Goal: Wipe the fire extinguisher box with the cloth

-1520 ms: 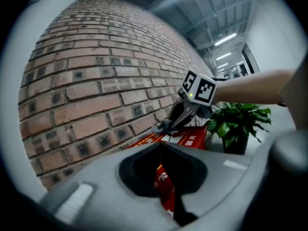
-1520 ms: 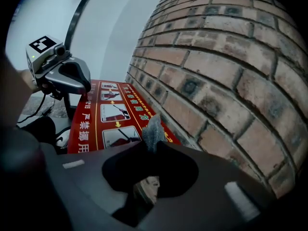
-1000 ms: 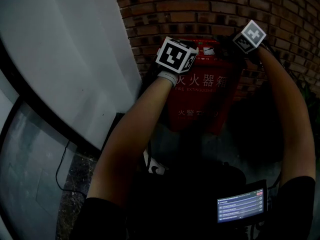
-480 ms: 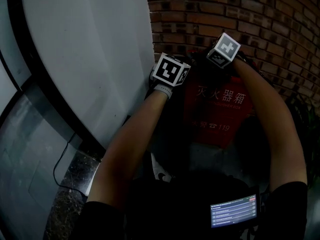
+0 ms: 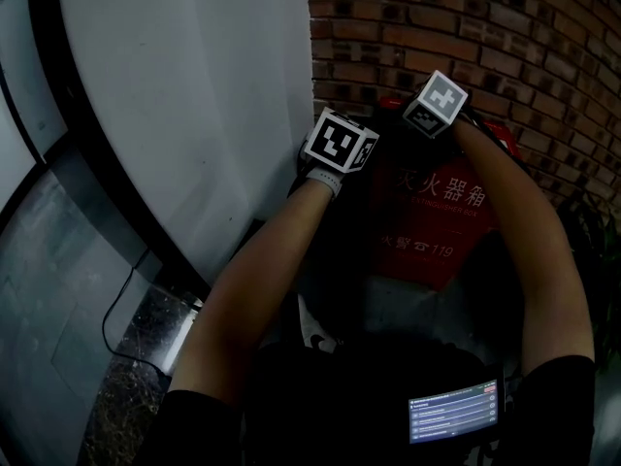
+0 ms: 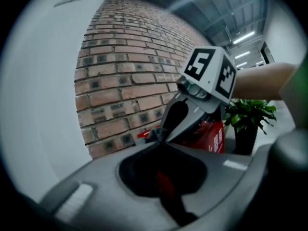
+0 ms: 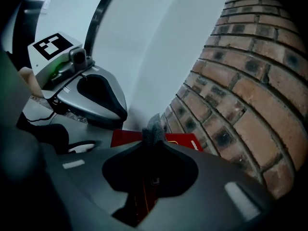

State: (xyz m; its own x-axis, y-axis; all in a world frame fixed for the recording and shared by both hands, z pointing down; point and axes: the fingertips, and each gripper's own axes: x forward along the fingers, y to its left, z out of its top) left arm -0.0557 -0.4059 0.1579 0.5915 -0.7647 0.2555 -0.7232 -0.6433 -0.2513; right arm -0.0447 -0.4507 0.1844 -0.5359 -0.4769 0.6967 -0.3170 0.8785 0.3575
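Note:
The red fire extinguisher box (image 5: 432,223) stands against the brick wall (image 5: 456,27), white characters on its front. In the right gripper view my right gripper (image 7: 153,137) is shut on a tuft of grey cloth (image 7: 153,127), held over the box's red top (image 7: 180,140) near its left end. My left gripper (image 6: 162,142) is shut with nothing seen between its jaws, just left of the right one and by the box's left edge. The head view shows only the marker cubes, left (image 5: 341,144) and right (image 5: 437,102); both sets of jaws are hidden there.
A white curved wall (image 5: 194,95) rises right beside the box on the left. A potted green plant (image 6: 248,121) stands past the box on the right. A phone screen (image 5: 454,411) glows at my chest. A cable (image 5: 126,289) runs along the dark floor at lower left.
Both grippers have moved left along the top of the box: the right one from its right end toward its left end, the left one past the left edge.

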